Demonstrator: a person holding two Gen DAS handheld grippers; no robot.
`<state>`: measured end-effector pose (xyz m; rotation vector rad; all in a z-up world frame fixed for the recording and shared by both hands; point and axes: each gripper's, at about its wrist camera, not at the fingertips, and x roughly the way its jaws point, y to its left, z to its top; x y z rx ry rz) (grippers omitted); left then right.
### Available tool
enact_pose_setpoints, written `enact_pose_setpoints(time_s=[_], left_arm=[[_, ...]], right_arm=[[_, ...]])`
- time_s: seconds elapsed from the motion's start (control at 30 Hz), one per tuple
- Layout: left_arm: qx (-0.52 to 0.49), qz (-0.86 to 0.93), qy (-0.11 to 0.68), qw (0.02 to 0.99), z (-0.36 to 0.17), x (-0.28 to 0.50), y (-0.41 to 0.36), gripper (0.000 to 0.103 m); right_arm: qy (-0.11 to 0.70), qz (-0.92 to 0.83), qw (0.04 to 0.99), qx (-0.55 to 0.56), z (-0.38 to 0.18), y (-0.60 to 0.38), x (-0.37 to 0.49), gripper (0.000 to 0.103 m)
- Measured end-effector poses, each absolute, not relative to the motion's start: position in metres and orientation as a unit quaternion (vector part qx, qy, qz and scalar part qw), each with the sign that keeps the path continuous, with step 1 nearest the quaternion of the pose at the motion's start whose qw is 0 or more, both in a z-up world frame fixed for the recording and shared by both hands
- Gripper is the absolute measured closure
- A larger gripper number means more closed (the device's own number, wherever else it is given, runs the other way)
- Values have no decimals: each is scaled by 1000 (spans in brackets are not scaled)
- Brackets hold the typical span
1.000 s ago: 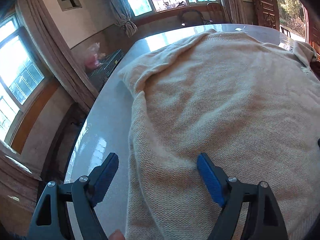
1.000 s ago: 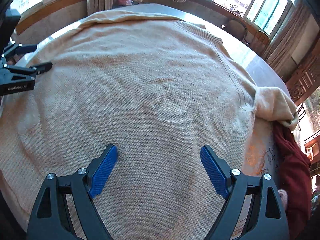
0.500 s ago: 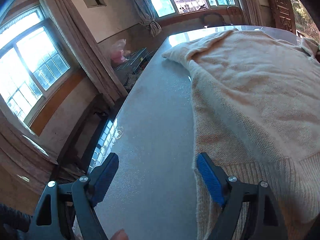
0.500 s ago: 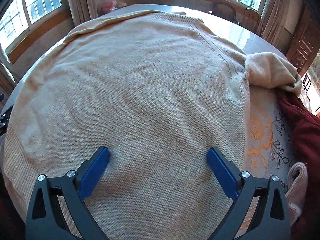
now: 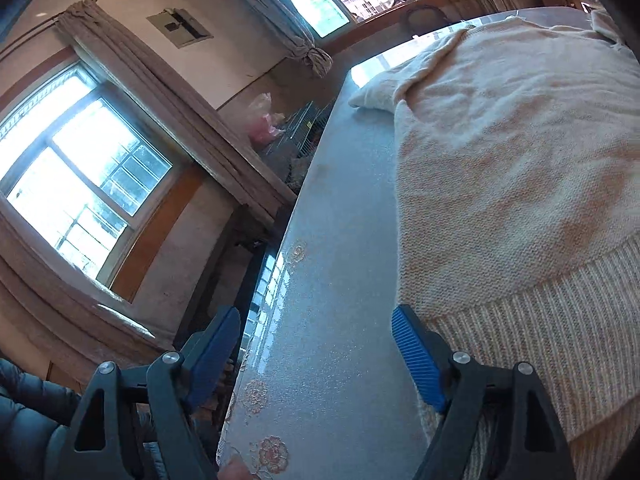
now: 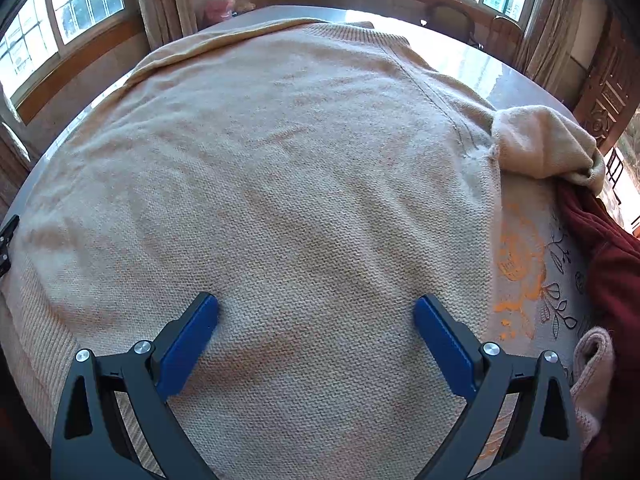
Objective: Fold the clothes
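A cream knitted sweater (image 6: 304,184) lies spread flat over the table, its ribbed hem (image 5: 560,320) toward me. One sleeve (image 6: 544,148) is bunched at the right side; the other sleeve (image 5: 384,92) lies folded along the far left edge. My left gripper (image 5: 316,334) is open over the bare tabletop, its right pad (image 5: 412,346) at the hem's left corner. My right gripper (image 6: 316,330) is open just above the sweater's lower middle, nothing between its fingers.
The table (image 5: 332,264) has a glittery grey floral cover and its left edge drops off near my left gripper. A dark red garment (image 6: 608,264) and a pink knit piece (image 6: 592,364) lie at the right. Windows, curtains and chairs ring the room.
My left gripper has swung left and back off the sweater to its hem corner at the table edge. My right gripper has drawn back toward the hem and stays open.
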<state>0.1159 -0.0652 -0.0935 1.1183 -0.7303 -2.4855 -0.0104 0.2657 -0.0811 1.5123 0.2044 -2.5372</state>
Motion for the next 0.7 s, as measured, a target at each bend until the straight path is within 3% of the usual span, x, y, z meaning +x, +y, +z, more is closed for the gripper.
enact_pose_setpoints(time_s=[0.17,0.3,0.47,0.6,0.7], left_arm=[[329,-913,-161,180,-38,90,-65,23],[293,-940,-113,130,-16,41,-25,23],[346,-911,-198,104,-69,-32,36,23],[368,-883,-264,122,-103,-41,45,23],[369,-882,-268,121,-107,-40,42,23]], right_arm=[[83,-863,111,486,-58,261,-16,5],[96,-865,101,482,-54,246,-48,5],[112,-872,89,468,-59,230,-85,5],[140,-861,71,485,-75,236,-90,5],[64,-862,70,498,-79,262,-76,5]])
